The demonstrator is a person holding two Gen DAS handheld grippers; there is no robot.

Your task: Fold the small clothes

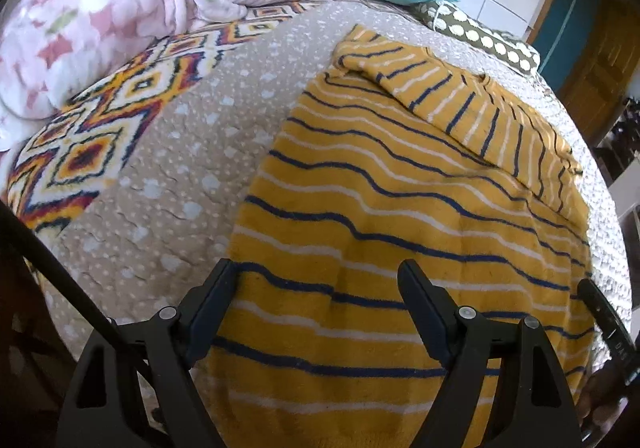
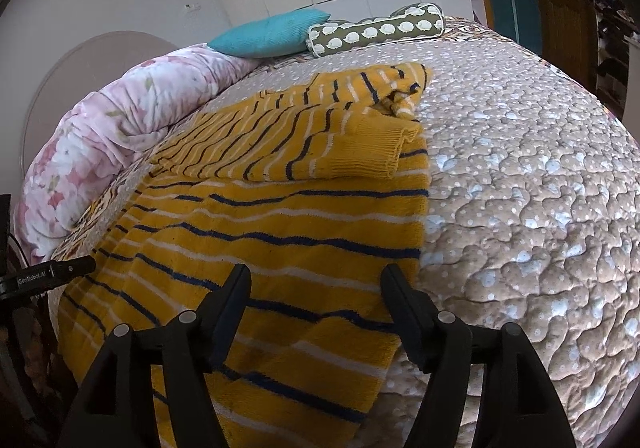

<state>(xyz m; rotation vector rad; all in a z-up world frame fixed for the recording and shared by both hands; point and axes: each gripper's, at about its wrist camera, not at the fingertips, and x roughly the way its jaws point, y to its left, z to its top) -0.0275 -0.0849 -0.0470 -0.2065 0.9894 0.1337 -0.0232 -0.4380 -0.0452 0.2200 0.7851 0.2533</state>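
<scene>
**Both jaws wide apart over the striped sweater**

Jaws spread wide on the left gripper (image 1: 316, 280), nothing between them, poised over the near hem of the yellow striped sweater (image 1: 400, 232), one finger at its left edge. Same story on the right gripper (image 2: 316, 284): released, empty, its outer finger at the sweater's right edge. Whether either set of tips actually touches the knit, I can't tell. The sweater lies flat on the beige dotted quilt (image 2: 520, 207), with a sleeve (image 2: 320, 143) folded across the chest, ribbed cuff on top. Beyond it, a pink floral duvet (image 1: 120, 15) is bunched at the left, with a teal cushion (image 2: 272, 33) and a spotted bolster (image 2: 376, 29) at the far end.
</scene>
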